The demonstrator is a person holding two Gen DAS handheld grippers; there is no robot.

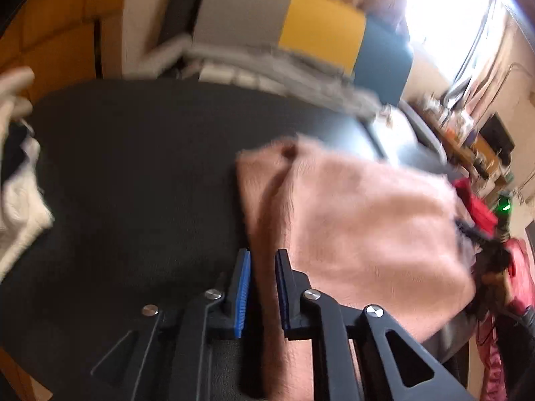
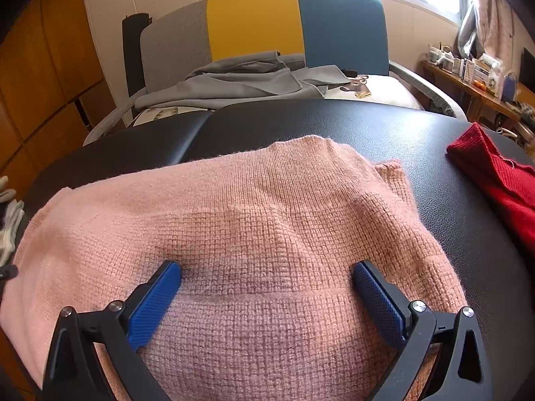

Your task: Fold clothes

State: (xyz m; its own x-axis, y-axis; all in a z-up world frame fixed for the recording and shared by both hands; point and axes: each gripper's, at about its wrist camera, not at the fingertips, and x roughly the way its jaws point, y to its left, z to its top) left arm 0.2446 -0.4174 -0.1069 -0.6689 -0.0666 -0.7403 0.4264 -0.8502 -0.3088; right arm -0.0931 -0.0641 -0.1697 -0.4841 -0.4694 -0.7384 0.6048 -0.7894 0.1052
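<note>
A pink knitted garment (image 2: 260, 220) lies on the black table (image 2: 334, 123). My right gripper (image 2: 267, 274) is open, its blue pads (image 2: 157, 300) resting on the knit on either side of a fold line. In the blurred left wrist view my left gripper (image 1: 262, 287) is shut on an edge of the pink garment (image 1: 361, 227), which stretches away to the right over the black table (image 1: 140, 173). The right gripper shows dimly at the garment's far end (image 1: 491, 260).
A red knit (image 2: 501, 180) lies at the table's right edge. White and dark clothes (image 1: 20, 200) sit at the left edge. Behind the table stands a grey, yellow and blue chair (image 2: 260, 23) with a grey garment (image 2: 240, 80) on its seat. A cluttered shelf (image 2: 474, 70) is at far right.
</note>
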